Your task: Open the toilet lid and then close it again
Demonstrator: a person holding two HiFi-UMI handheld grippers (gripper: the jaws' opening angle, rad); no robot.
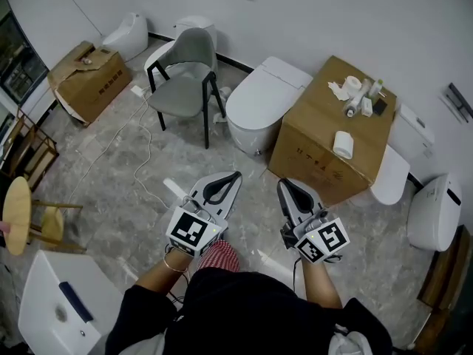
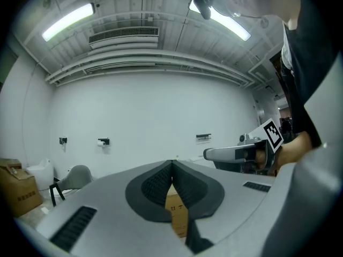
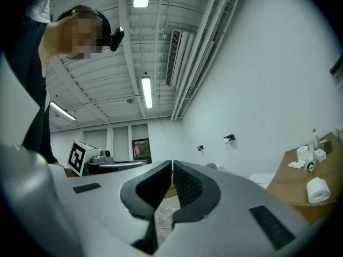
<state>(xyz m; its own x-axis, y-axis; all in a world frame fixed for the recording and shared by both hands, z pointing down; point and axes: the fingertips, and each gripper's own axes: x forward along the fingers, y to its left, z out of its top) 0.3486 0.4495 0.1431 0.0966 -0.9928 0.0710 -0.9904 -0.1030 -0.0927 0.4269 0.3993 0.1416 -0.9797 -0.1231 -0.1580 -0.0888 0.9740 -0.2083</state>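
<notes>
Toilet [image 1: 247,135], smooth glossy white and oval-bodied, stands on a floor [image 1: 111,191] of grey veined stone-look tiles, between a chair [image 1: 185,65] and a large cardboard box [image 1: 318,150]. Its lid [image 1: 259,98] lies flat down, shut, and neither tool touches it.

The chair has a moulded grey-green shell seat on thin black legs. The box is plain brown cardboard, its side just beside the toilet. Dark print runs across its front face, too small to read. On its closed top lie white paper rolls [image 1: 343,144] and a few small items that cannot be made out. A second cardboard box [image 1: 92,76] sits well to the left, also with unreadable print on its side. A thin white cable [image 1: 140,146] snakes over the tiles.

The left tool [image 1: 236,174] [image 2: 172,165] is matte grey plastic with black ribbed pads [image 2: 155,186]. Its jaws are pressed together at the tips with nothing between them. The right tool [image 1: 281,183] [image 3: 172,165] is built the same, and it too is closed and empty. Each carries a marker cube [image 1: 194,231] printed with black-and-white square patterns. Both are held low near the person, well apart from the toilet.
</notes>
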